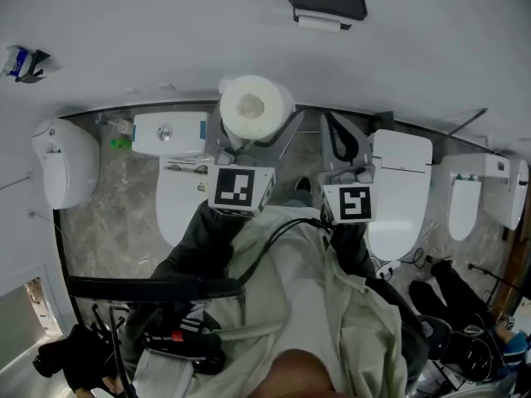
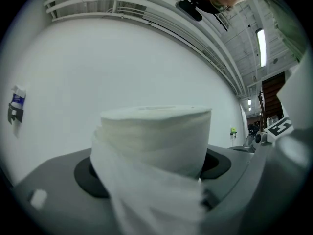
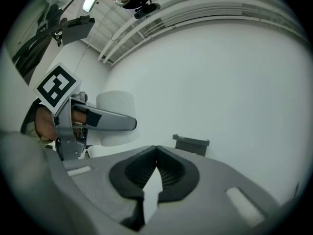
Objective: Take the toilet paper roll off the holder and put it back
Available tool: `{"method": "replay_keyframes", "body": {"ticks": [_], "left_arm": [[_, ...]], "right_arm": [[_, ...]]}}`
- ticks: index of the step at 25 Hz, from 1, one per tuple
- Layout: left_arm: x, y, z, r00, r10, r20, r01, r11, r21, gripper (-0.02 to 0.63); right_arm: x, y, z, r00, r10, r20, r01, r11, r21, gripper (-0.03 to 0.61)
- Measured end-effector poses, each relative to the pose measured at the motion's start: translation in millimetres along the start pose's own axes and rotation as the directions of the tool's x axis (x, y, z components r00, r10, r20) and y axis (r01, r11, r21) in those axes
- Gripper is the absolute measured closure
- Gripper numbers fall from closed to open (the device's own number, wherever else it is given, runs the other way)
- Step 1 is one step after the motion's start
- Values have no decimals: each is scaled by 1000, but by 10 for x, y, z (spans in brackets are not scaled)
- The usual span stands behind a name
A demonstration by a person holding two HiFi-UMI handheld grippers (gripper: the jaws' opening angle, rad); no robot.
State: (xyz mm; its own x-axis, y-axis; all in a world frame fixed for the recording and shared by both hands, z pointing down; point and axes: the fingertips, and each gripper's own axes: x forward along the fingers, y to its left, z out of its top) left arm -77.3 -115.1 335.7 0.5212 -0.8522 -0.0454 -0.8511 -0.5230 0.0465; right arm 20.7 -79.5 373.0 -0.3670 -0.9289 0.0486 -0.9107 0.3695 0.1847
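The toilet paper roll (image 1: 253,104) is off the holder (image 1: 327,5) at the top, grasped in the left gripper's (image 1: 254,135) jaws. It needs sliding back on next. The right gripper's (image 3: 156,153) jaws are clenched and empty.

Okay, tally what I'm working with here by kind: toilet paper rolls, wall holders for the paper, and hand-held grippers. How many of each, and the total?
Toilet paper roll: 1
Wall holder: 1
Hand-held gripper: 2 (left hand-held gripper, right hand-held gripper)
Total: 4
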Motion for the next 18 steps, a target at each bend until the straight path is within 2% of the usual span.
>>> {"method": "replay_keyframes", "body": {"ticks": [11,18], "left_arm": [[11,-26,-88,1000,-12,-23,12,1000,-5,132],[430,43,66,1000,-21,15,20,998,55,130]], "right_arm": [[-13,-7,-17,1000,-9,0,9,1000,17,578],[-116,-133,-60,1000,-26,11,25,999,29,578]]}}
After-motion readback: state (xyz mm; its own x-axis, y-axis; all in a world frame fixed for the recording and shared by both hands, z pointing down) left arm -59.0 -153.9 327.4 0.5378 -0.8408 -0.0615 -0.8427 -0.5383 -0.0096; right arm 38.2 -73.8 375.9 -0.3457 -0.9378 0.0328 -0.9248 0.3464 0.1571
